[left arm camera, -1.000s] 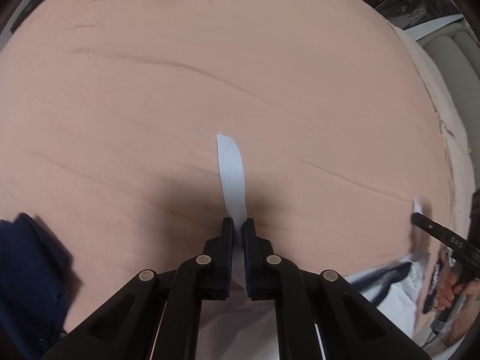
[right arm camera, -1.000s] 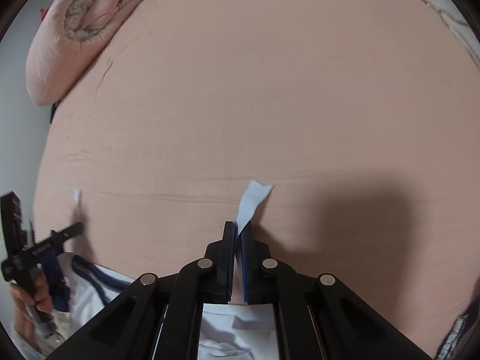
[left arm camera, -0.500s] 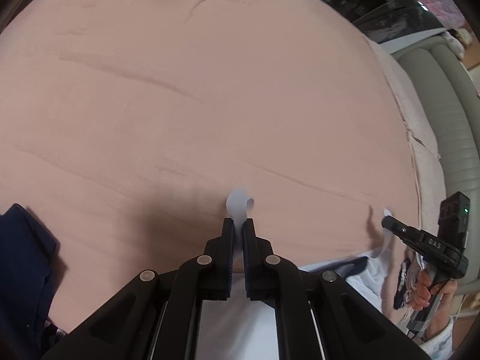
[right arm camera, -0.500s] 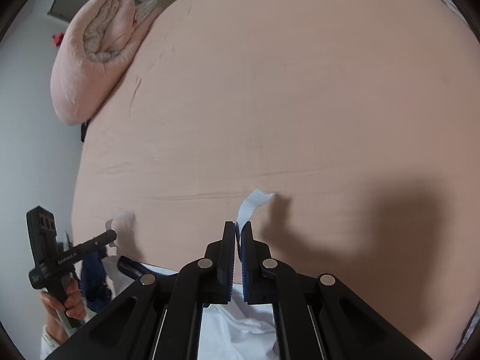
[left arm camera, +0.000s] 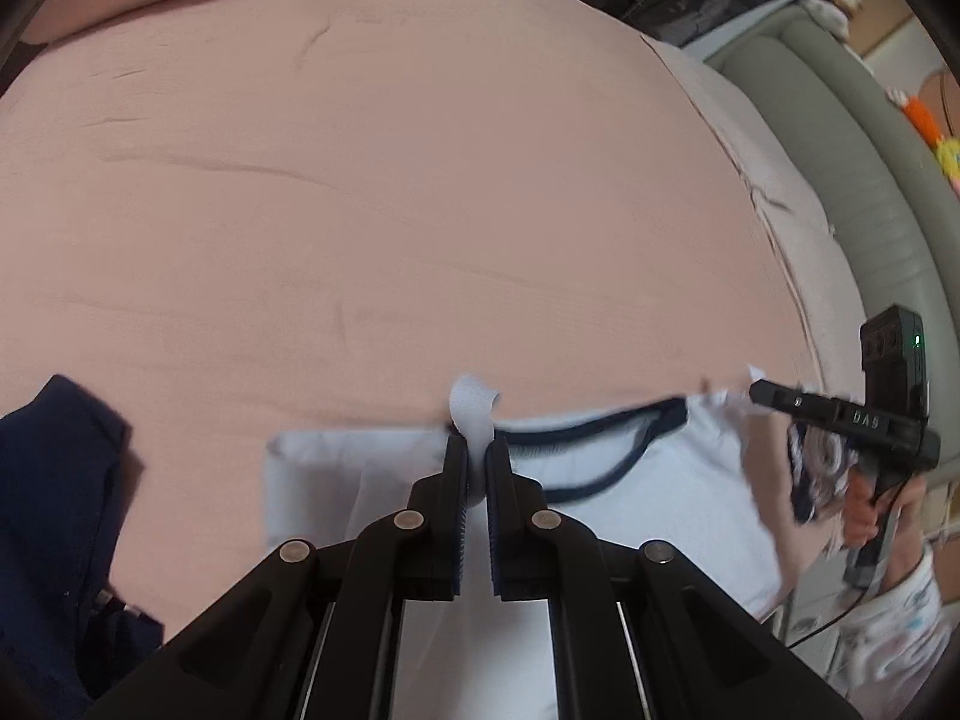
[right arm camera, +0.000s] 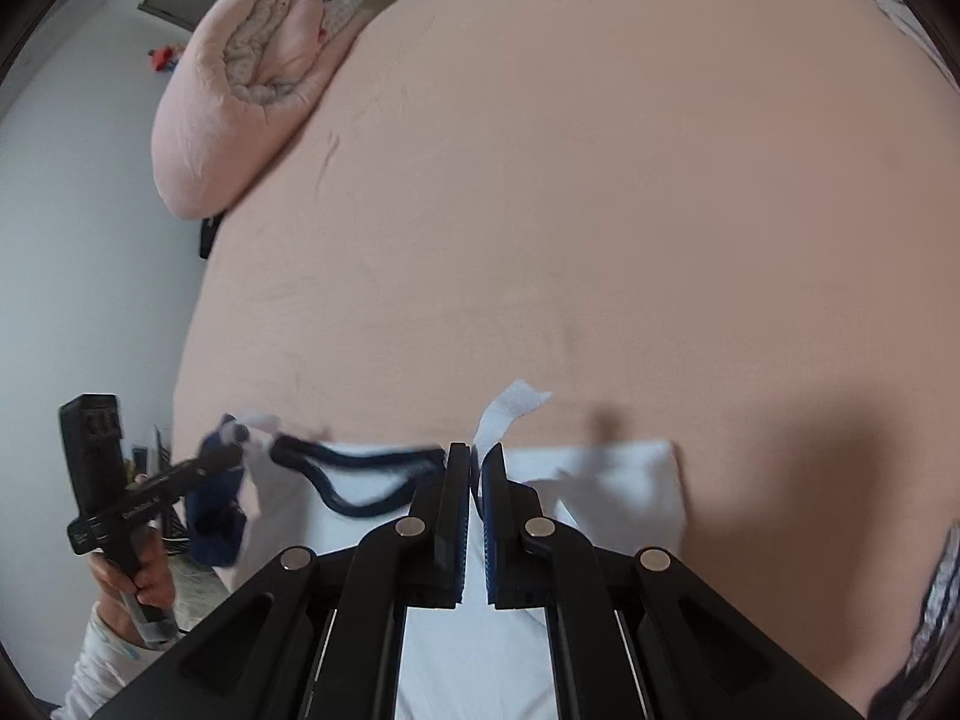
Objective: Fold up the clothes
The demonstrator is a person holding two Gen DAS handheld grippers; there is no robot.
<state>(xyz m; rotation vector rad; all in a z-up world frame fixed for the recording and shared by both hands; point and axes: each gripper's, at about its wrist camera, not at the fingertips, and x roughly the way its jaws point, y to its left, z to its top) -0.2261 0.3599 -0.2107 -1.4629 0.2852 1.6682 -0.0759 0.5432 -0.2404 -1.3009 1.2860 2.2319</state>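
Currently: dark navy garment (left arm camera: 54, 516) at far left of pink bed sheet (left arm camera: 420, 180), apart from both tools. Left gripper (left arm camera: 474, 450) clamped on one shoulder of white T-shirt (left arm camera: 630, 498); small tab of fabric sticks out past tips. Shirt stretched between tools at near edge of bed, navy-trimmed collar (left arm camera: 594, 426) between them. Right gripper (right arm camera: 474, 459) pinched on other shoulder, tab likewise protruding; sleeve (right arm camera: 630, 468) just to its right. Rolled pink duvet (right arm camera: 240, 84) at far corner, well apart.
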